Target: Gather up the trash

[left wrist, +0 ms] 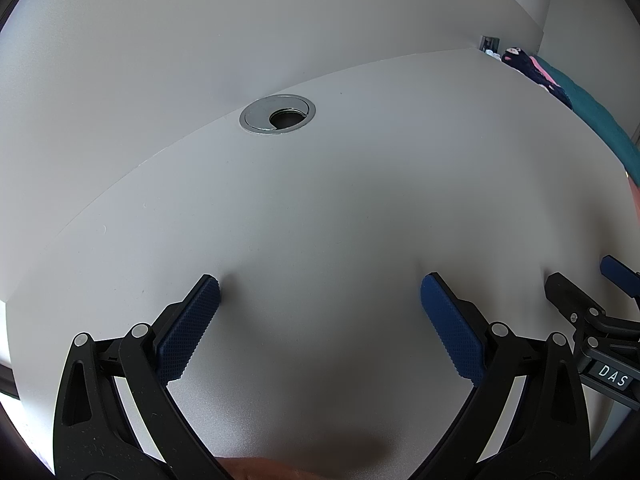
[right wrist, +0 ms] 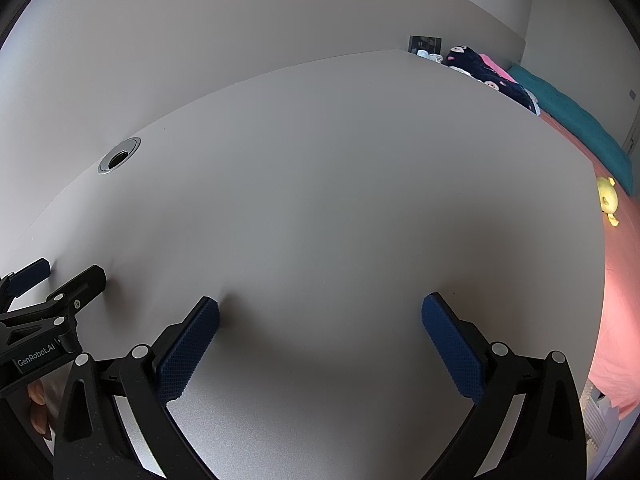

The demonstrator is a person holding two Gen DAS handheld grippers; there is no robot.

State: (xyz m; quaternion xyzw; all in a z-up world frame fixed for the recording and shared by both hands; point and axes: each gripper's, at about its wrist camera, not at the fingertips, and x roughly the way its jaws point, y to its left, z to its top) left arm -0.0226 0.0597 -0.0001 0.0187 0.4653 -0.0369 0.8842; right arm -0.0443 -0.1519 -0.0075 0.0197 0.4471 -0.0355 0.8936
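Hovering: left gripper (left wrist: 320, 292) and right gripper (right wrist: 320, 312) are hanging side by side low over the pale grey surface (right wrist: 320, 180), each pointing forward across it.
Left jaws: standing wide open, gripping nothing, only bare surface showing between the blue pads (left wrist: 192, 328).
Right jaws: likewise spread wide and holding nothing; their blue pads (right wrist: 188, 348) are sitting just above the surface.
Neighbours: the right gripper is showing at the right edge of the left wrist view, and the left gripper at the left edge of the right wrist view, so the two are sitting close together.
Trash: no piece of it is showing on the surface in either view, so I cannot tell where it is lying.
Cable hole (left wrist: 277, 113): a round metal-rimmed opening is sitting ahead of the left gripper, near the back edge.
Bed (right wrist: 576, 128): lying beyond the right edge of the surface, carrying a teal blanket, a pink sheet (right wrist: 616, 300), dark patterned cloth (right wrist: 480, 68) and a yellow soft toy (right wrist: 608, 198).
Fingertips (right wrist: 38, 408): peeking in at the lower left of the right wrist view.
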